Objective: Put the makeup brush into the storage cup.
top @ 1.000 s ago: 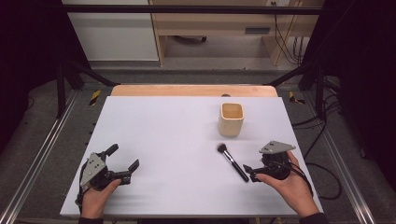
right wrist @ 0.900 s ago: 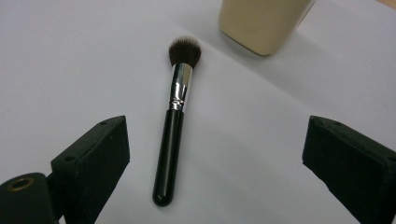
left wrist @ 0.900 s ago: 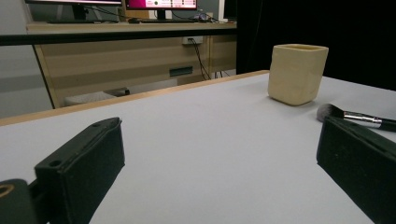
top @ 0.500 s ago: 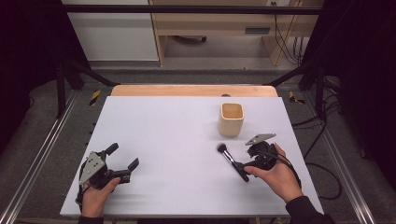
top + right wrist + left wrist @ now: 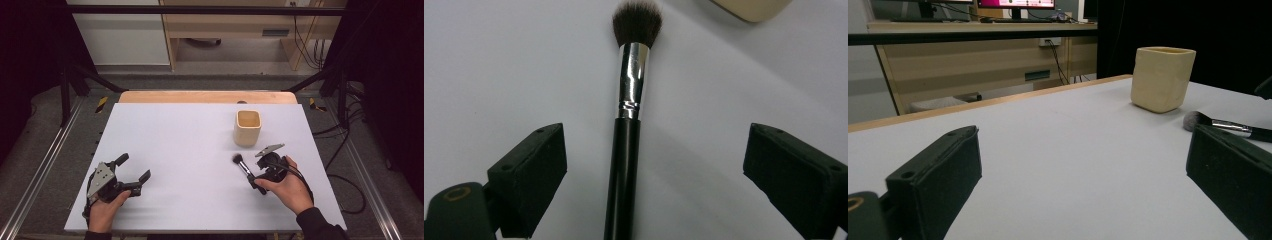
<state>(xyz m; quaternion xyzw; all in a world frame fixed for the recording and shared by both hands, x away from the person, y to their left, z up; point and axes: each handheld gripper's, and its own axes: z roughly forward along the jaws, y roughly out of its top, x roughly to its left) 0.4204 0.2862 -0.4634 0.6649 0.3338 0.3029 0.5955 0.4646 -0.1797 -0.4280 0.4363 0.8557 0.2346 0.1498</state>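
A black-handled makeup brush (image 5: 244, 168) with a silver ferrule lies flat on the white table (image 5: 180, 140), bristles pointing away from the person. My right gripper (image 5: 255, 177) is open, one jaw on each side of the handle, neither touching it. The right gripper view has the brush (image 5: 629, 125) running up the middle between the wide-apart jaws of the right gripper (image 5: 659, 165). A cream square cup (image 5: 247, 127) stands upright just beyond the brush. My left gripper (image 5: 133, 168) rests open and empty near the front left. In its own view, the left gripper (image 5: 1083, 175) faces the cup (image 5: 1163, 77) and the brush (image 5: 1220, 125).
A wooden strip (image 5: 207, 96) borders the table's far edge. Metal rails (image 5: 45, 170) and black frame posts (image 5: 65, 85) flank the table. Cables (image 5: 345, 150) trail off the right side. A shelf unit (image 5: 998, 55) stands beyond the table.
My right gripper has moved left and forward from beside the brush's handle end, so that its open jaws now straddle the handle. The left gripper and the cup have stayed put.
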